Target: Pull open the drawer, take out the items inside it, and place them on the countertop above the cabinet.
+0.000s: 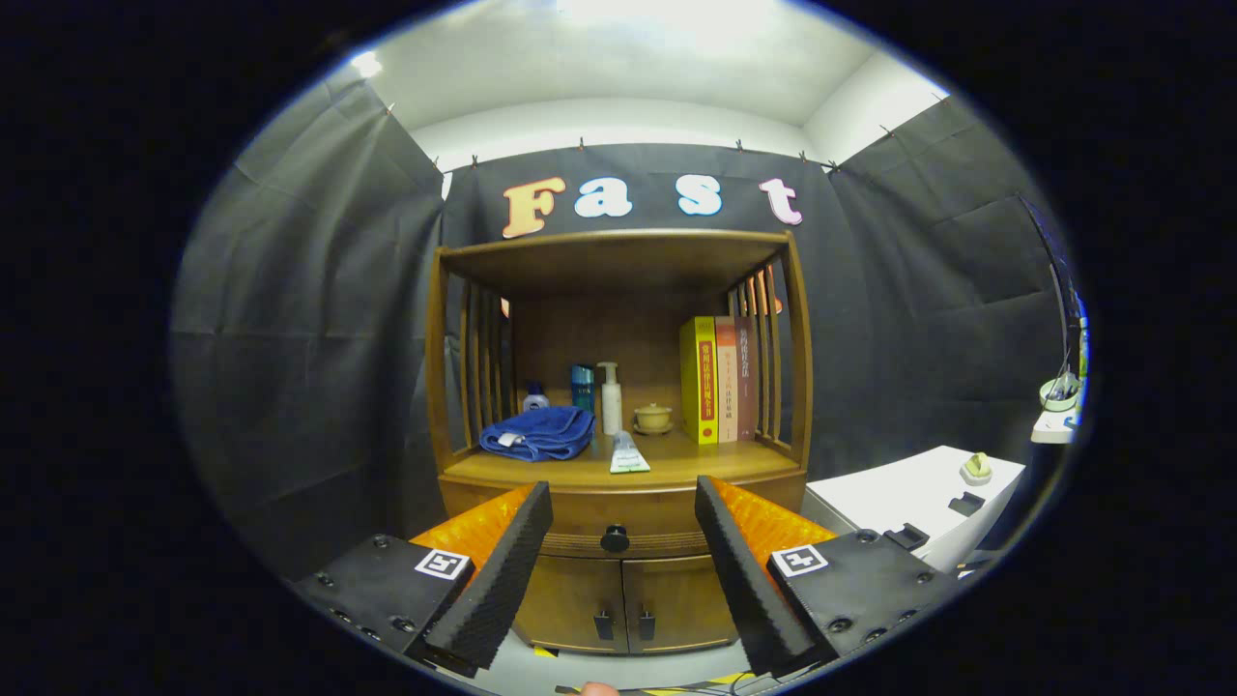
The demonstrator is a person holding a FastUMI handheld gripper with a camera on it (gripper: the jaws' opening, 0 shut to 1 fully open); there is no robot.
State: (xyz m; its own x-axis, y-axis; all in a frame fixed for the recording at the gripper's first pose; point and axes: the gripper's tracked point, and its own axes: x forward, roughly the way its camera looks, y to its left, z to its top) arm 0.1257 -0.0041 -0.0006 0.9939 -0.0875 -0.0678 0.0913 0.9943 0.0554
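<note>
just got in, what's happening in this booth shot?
A person is holding the claw up to a wooden cabinet. Its fingers are spread open and empty, framing the drawer knob, which sits beyond the tips. The drawer looks shut, so nothing has been taken out yet. The countertop above already holds a blue towel, a tube, bottles, a small cup and books.

counted on the countertop (676,464): one folded blue towel (538,432), three bottles (610,398), one tube (627,452), one small lidded pot (653,418), three upright books (720,379). one drawer (618,537), closed, one knob (615,538). two lower doors (628,604). one gripper (623,503), fingers apart.
</note>
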